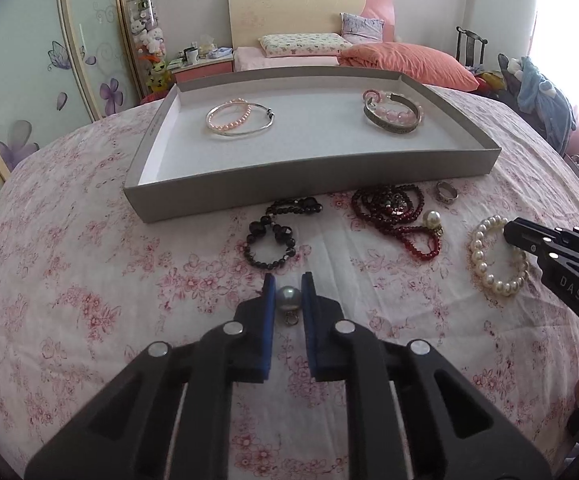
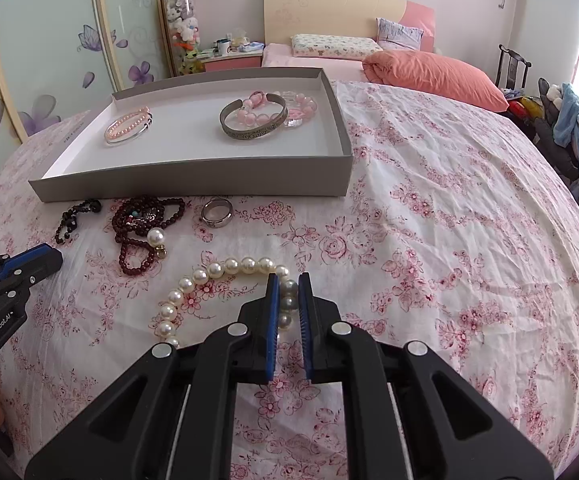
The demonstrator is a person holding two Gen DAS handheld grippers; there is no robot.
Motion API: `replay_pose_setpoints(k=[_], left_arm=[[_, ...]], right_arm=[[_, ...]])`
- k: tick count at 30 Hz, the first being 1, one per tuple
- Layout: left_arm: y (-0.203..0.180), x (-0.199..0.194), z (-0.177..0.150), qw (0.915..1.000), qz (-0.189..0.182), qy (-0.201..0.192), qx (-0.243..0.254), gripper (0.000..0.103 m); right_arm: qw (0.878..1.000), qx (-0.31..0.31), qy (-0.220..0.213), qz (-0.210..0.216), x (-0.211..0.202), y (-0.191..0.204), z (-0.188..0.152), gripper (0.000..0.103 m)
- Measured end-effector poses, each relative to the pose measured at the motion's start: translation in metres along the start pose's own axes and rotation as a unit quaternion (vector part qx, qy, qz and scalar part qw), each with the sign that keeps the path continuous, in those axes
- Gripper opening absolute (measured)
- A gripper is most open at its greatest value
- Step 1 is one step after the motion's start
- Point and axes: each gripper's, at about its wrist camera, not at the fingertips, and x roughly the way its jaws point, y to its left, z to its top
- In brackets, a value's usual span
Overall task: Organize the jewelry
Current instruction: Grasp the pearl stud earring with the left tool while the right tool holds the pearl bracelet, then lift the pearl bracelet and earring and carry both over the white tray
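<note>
Left gripper [image 1: 288, 295] clamped on a grey pearl pendant [image 1: 288, 297], blue pads [image 1: 268, 292] pressing both sides of the bead, small metal ring hanging below it; pendant low over the floral bedsheet [image 1: 89, 280]. Right gripper [image 2: 288, 296] clenched on the white pearl bracelet [image 2: 213, 270], a few beads pinched between the pads, rest of the strand curving off to the left on the sheet. Same bracelet in left wrist view at far right, right gripper's tip over it.

Grey shallow box [image 1: 309, 172] further back on the bed, open top. Inside, left part: pink pearl bracelet [image 1: 229, 118] lying with a thin silver bangle [image 1: 249, 128], overlapping. Inside, right part: engraved silver cuff [image 1: 389, 124] and pink bead bracelet [image 1: 393, 112], touching.

In front of the box on the sheet: black bead bracelet [image 1: 273, 236], dark red bead necklace [image 1: 393, 216] in a heap with a single white pearl pendant [image 1: 431, 219] resting at its edge, silver ring [image 1: 447, 192] just right of the necklace. All apart from both grippers.
</note>
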Motion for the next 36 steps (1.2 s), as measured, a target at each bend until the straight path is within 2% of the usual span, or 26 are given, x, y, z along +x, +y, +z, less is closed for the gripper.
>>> replay_pose_setpoints(k=[10, 19, 23, 29, 36], left_arm=[[0.038, -0.008, -0.008, 0.9995, 0.028, 0.002, -0.015, 0.014], [0.046, -0.01, -0.009, 0.9996, 0.022, 0.001, -0.019, 0.014], [0.049, -0.011, -0.01, 0.9996, 0.019, 0.0, -0.021, 0.014], [0.051, -0.018, -0.009, 0.9994, 0.017, -0.012, -0.027, 0.014], [0.05, -0.039, -0.005, 0.9977, 0.024, -0.057, -0.028, 0.014]], right_arm=[[1.0, -0.008, 0.0, -0.006, 0.0, 0.002, 0.0, 0.011], [1.0, -0.002, 0.0, 0.002, 0.0, 0.0, 0.0, 0.011], [1.0, 0.012, -0.005, 0.019, -0.001, -0.003, 0.0, 0.01], [0.997, 0.017, -0.057, 0.051, -0.023, -0.001, 0.007, 0.01], [0.989, 0.013, -0.107, 0.098, -0.047, 0.01, 0.013, 0.01]])
